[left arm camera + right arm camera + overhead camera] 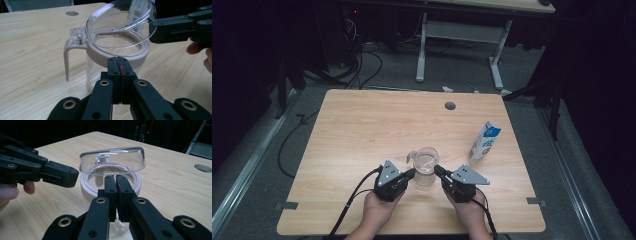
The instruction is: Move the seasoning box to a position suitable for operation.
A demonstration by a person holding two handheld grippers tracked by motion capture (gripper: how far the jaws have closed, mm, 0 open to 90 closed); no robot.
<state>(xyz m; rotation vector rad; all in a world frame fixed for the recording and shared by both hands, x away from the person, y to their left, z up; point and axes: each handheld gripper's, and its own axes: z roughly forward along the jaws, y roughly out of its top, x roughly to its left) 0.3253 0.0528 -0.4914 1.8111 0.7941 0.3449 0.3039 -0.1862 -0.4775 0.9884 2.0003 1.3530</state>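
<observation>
- High view: the jug (426,167) is standing near the table's (362,130) front edge, the left gripper (411,173) and right gripper (437,171) flanking it; a carton (485,141) is standing off to its right.
- Left gripper view: its jaws are pressing together, empty, just before the jug's rim; the lid (120,22) is tilting open.
- Right gripper view: its jaws are also sitting closed on nothing, just before the rim under the raised lid.

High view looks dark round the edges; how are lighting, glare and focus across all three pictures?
High view: table evenly lit, surroundings near black, pitcher small and soft. Left gripper view: lid sharp with pale glare streaks, the left gripper close and blurred low down. Right gripper view: the right gripper looms soft, background dark, red light glowing.
</observation>
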